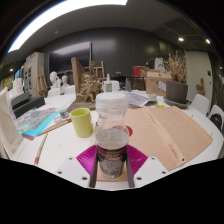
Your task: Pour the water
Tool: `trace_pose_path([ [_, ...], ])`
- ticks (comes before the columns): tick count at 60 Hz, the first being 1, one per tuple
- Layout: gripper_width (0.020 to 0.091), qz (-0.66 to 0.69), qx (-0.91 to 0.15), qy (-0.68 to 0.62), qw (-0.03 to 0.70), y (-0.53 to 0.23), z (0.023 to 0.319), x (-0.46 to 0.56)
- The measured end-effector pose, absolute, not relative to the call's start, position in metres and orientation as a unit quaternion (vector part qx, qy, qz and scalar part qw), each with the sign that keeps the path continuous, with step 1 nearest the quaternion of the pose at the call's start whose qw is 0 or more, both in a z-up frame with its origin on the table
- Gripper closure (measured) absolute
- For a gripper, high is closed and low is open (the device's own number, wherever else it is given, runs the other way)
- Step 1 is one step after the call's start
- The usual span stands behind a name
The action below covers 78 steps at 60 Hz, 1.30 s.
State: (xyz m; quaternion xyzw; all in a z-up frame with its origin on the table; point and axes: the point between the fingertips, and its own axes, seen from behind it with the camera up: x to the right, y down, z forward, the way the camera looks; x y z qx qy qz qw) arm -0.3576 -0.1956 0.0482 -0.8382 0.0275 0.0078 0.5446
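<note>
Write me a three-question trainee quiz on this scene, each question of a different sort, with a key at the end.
1. True or false: the bottle between the gripper fingers wears a white cap.
2. Multiple choice: the green cup stands
A. inside the bottle
B. on the table, beyond the fingers and beside the bottle
C. on the floor
3. Fill in: each finger bears a ____ pad on its inner face.

Key
1. True.
2. B.
3. Magenta. Both pads press against the bottle's sides, so the gripper is shut on it.
</note>
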Motion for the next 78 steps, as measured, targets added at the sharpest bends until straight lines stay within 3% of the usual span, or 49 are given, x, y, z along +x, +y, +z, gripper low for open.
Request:
trace_pose_path([
  [14,0.0846,-0.003,-0.84,0.024,0.541,-0.196,0.05,-0.354],
  [24,0.0845,-0.033,-0.841,0.015,0.54,-0.192,0.076,-0.339],
  [38,0.0846,-0.148,-0.817,-0.033,0.557,-0.148,0.155,-0.292],
  [46,0.0846,-0.253,-0.786,-0.109,0.554,-0.108,0.194,-0.278],
  [56,0.0845,-0.378,-0.711,-0.25,0.538,-0.056,0.223,-0.298],
  [63,0.0845,-0.461,-0.636,-0.354,0.508,-0.026,0.222,-0.324],
  [78,0.0847,-0.585,-0.487,-0.504,0.407,0.011,0.191,-0.349],
])
